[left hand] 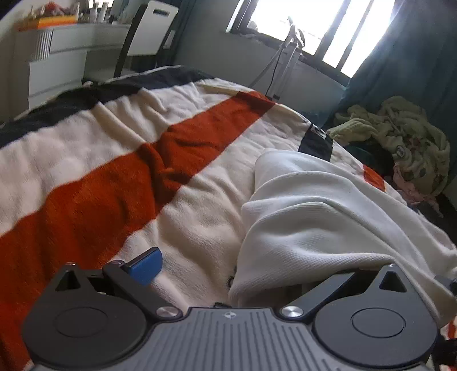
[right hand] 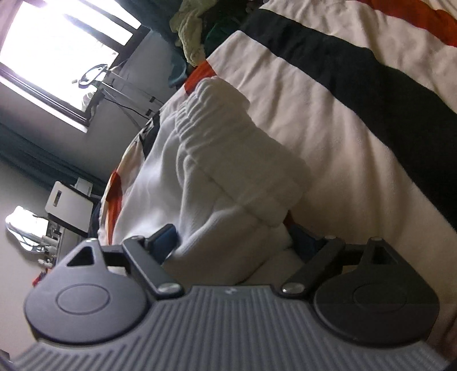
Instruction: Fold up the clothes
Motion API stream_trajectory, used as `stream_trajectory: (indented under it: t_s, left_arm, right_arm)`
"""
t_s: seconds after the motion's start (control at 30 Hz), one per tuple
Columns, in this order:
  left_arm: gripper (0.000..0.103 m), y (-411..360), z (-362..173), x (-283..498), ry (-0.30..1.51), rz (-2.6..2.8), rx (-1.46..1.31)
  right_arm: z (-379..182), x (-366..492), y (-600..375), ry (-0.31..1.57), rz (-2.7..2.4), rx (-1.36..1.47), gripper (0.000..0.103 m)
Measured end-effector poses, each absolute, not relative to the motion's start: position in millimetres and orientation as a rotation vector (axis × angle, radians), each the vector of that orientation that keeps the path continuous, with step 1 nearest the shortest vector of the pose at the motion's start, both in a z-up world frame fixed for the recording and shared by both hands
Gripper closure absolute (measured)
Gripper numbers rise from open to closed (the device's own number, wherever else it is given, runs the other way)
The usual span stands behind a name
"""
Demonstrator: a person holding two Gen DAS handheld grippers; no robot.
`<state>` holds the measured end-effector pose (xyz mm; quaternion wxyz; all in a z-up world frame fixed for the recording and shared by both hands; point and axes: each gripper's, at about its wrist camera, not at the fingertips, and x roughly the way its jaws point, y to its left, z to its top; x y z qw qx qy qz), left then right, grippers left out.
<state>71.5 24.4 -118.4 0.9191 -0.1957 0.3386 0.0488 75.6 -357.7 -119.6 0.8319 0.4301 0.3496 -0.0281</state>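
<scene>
A white garment [left hand: 322, 217] with an elastic waistband lies on a bed, on a striped cream, orange and dark blanket [left hand: 120, 159]. In the left wrist view my left gripper [left hand: 245, 274] is wide open. Its left blue pad [left hand: 147, 268] is bare, and its right finger is hidden under the garment's near edge. In the right wrist view, which is rolled sideways, the garment [right hand: 217, 171] lies folded, and a thick fold of it sits between the fingers of my right gripper [right hand: 237, 242]. The jaws stand wide, with both blue pads partly hidden by the cloth.
A heap of green clothes [left hand: 400, 137] lies at the bed's far right. A white desk [left hand: 62, 54] and chair [left hand: 148, 31] stand beyond the bed at the left. A window [left hand: 308, 20], dark curtain [left hand: 408, 51] and metal stand [left hand: 285, 57] are behind.
</scene>
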Motion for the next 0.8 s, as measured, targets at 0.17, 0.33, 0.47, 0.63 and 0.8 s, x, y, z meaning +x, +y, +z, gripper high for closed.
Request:
stream_trajectory:
  t_s: [0.17,0.33,0.47,0.63,0.8]
  left_arm:
    - [0.001,25.5,-119.1,73.1,0.735,0.082,-0.425]
    - [0.001,23.8,-113.8,67.4,0.843,-0.044,-0.445]
    - [0.0,31.2,-100.4,48.1,0.808,-0.171,-0.535]
    - [0.0,45.7,-97.4,50.3,0.722,-0.224,-0.664]
    - [0.001,40.6,-107.9,70.5,0.713,-0.221,-0.685]
  right_arm:
    - [-138.2,80.3,-364.2,0.75,-0.082,0.998,0.015]
    - [-154.0,76.7,-369.7,0.733,-0.085,1.163,0.015]
    - [-150.5,74.2,-368.4,0.721,-0.073,1.176,0.027]
    - [-147.8,75.3,-362.0,0.709,-0.092,1.131,0.03]
    - [-149.5,82.0,-356.8,0.704,-0.113,1.073,0.03]
